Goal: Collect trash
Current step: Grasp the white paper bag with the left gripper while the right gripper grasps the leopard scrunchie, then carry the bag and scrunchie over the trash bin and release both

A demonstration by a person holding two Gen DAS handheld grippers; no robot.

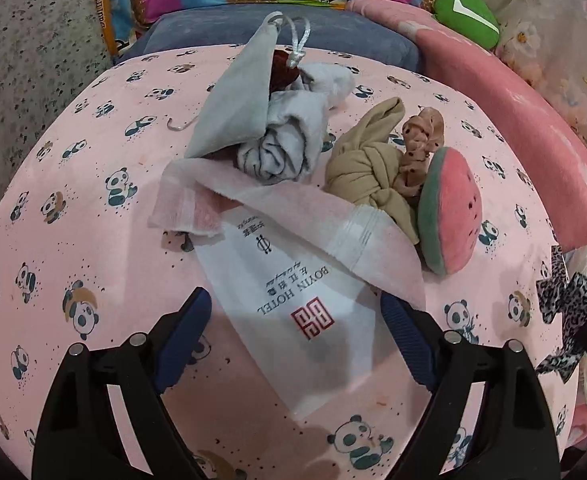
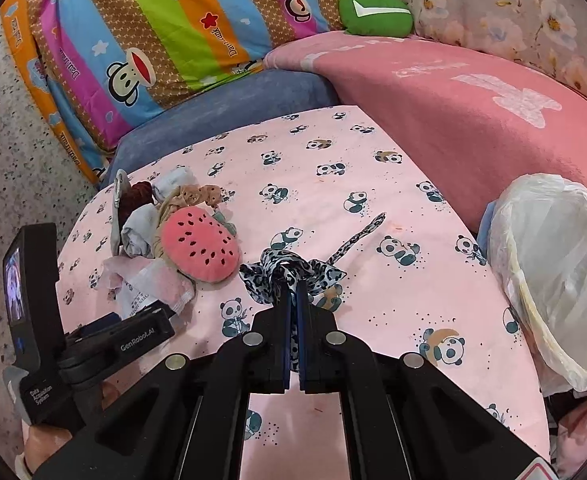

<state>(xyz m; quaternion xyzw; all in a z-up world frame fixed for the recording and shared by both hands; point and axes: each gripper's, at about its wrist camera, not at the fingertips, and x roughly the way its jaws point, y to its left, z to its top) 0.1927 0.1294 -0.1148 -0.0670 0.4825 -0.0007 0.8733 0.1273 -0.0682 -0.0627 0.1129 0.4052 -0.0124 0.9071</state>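
A matt pink cotton-like cloth [image 2: 333, 184] printed with pandas is covering the worktop. The white hotel bag [image 1: 293, 320] is looking like thin, faintly fuzzy non-woven fabric. The watermelon toy [image 1: 451, 208] is showing soft plush. The leopard-print scarf [image 2: 293, 272] is looking smooth and slightly silky. The bin liner [image 2: 553, 264] is gleaming as thin translucent plastic. Each tool's frame is showing matt black plastic with ribbed blue pads [image 1: 189, 328].
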